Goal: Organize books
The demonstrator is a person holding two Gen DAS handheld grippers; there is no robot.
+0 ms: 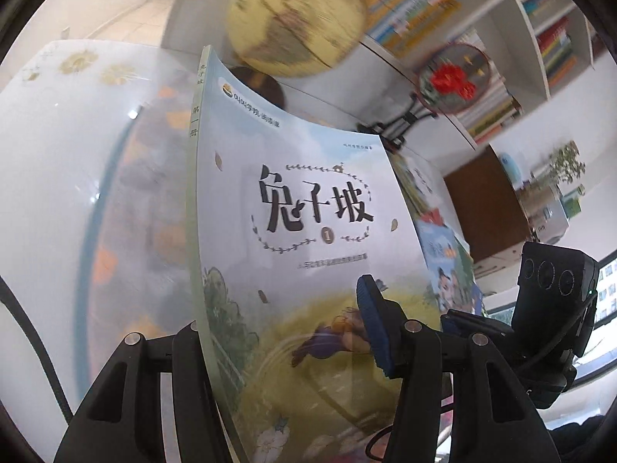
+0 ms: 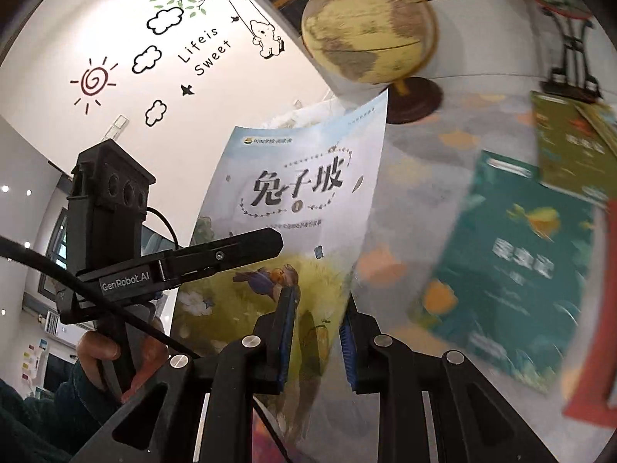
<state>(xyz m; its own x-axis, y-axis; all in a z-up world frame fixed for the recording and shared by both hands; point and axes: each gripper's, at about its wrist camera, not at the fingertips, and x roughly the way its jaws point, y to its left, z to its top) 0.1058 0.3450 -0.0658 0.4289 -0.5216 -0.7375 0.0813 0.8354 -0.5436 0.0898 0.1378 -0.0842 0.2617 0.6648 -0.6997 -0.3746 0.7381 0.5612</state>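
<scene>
Left wrist view: the left tool (image 1: 285, 332) is clamped on the near edge of a pale picture book (image 1: 300, 208). One finger is behind the spine side and the blue-padded finger (image 1: 372, 324) presses on the cover. The book stands nearly upright, spine to the left, its cover bowed and lifted off the glossy patterned table (image 1: 77, 177). At the right, just beside the book's right edge, the right tool (image 1: 455, 320) shows with its dark camera housing. Beyond the book's top edge stands a yellow globe (image 1: 297, 19) on a dark base. To the right of the globe are a round red-flowered ornament (image 1: 455, 77) on a black stand and white shelves of books (image 1: 416, 4). More books (image 1: 447, 258) lie on the table just behind the held book's right side. The left part of the table is open.

Right wrist view: the right tool (image 2: 318, 332) grips the same book's lower right corner, its blue pads close together on the thin cover and pages. The left tool (image 2: 231, 250) reaches in from the left onto the book's left edge, held by a hand (image 2: 115, 351). The globe (image 2: 366, 31) stands just beyond the book's top right corner. A teal book (image 2: 513, 270) and a green book (image 2: 570, 146) lie blurred on the table at the right. Between them and the held book is a bare strip of table (image 2: 416, 177).
</scene>
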